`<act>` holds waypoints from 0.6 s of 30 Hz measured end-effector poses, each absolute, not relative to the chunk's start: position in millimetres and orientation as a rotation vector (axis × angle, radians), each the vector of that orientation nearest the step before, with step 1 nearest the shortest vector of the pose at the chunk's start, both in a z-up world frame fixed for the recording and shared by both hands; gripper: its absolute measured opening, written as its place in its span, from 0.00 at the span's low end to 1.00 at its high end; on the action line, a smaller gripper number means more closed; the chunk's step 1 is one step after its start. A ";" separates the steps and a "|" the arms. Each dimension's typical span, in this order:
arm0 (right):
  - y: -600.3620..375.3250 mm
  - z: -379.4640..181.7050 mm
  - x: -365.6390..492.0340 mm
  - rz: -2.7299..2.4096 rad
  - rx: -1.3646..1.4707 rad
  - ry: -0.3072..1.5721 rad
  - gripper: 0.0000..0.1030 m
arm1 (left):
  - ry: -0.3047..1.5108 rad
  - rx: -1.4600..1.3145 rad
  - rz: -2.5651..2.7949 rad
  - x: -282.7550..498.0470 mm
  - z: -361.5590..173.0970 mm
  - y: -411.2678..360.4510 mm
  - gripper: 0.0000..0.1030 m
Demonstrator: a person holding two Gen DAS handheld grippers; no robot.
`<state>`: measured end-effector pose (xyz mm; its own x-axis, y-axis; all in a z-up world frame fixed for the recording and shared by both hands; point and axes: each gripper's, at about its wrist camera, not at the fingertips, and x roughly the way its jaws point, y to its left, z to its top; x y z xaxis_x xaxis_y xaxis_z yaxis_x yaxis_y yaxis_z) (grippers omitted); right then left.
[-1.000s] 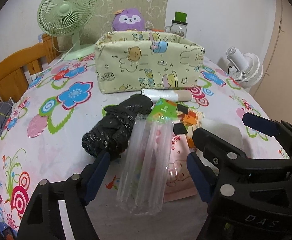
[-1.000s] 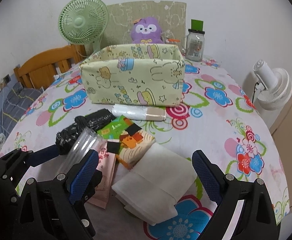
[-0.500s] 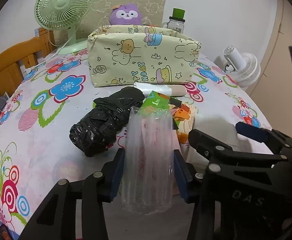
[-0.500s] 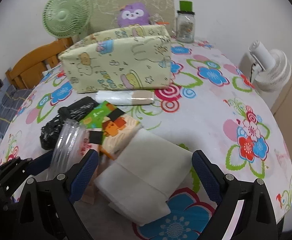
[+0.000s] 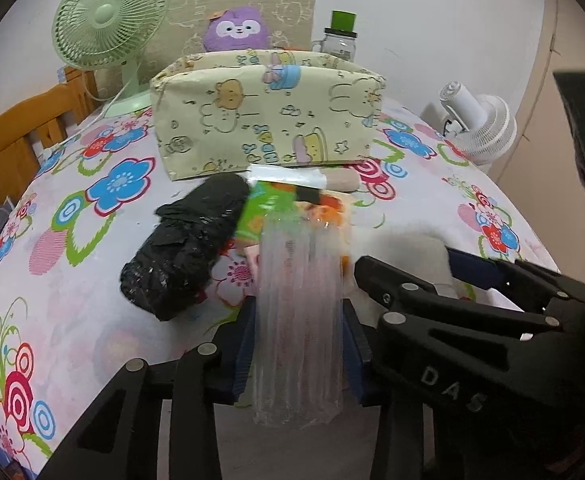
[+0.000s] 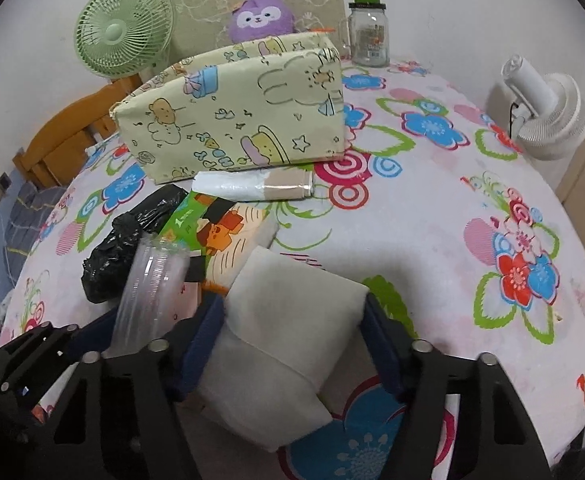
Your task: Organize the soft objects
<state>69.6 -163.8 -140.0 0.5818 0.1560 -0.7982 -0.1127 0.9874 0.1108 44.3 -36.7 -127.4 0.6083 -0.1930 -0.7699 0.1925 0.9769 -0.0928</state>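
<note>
A clear air-cushion sleeve (image 5: 298, 312) stands between the pads of my left gripper (image 5: 298, 354). Its jaws are closing and press on both sides of the sleeve. A white folded pad (image 6: 292, 328) bulges up between the blue pads of my right gripper (image 6: 292, 340), whose jaws are closing on it too. A black plastic bag bundle (image 5: 188, 248) lies to the left of the sleeve. Behind it are a green and orange packet (image 6: 220, 224) and a roll of white bags (image 6: 252, 186). The yellow cartoon fabric box (image 5: 268, 120) stands open-topped at the back.
A flowered cloth (image 6: 432, 240) covers the round table. Behind the box are a purple plush (image 5: 236, 32), a green fan (image 5: 108, 20) and a glass jar (image 6: 368, 36). A white fan (image 6: 548, 108) stands off the right edge, a wooden chair (image 5: 16, 132) at the left.
Both grippers' jaws have narrowed. The left now pinches the clear sleeve, which stands more upright. The right has closed in on the white pad, which has bunched up.
</note>
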 end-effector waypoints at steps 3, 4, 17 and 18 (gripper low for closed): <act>-163.7 -135.0 68.1 0.113 0.010 0.908 0.43 | 0.879 0.003 -0.229 44.1 -125.4 -37.9 0.35; -165.7 -134.8 68.8 0.116 0.018 0.912 0.41 | 0.879 -0.001 -0.229 44.7 -124.6 -36.9 0.34; -169.4 -118.3 62.3 0.121 0.034 0.867 0.31 | 0.862 0.000 -0.228 45.4 -113.5 -38.7 0.29; -169.4 -116.7 61.8 0.120 0.032 0.863 0.31 | 0.862 0.000 -0.228 45.1 -112.3 -39.0 0.29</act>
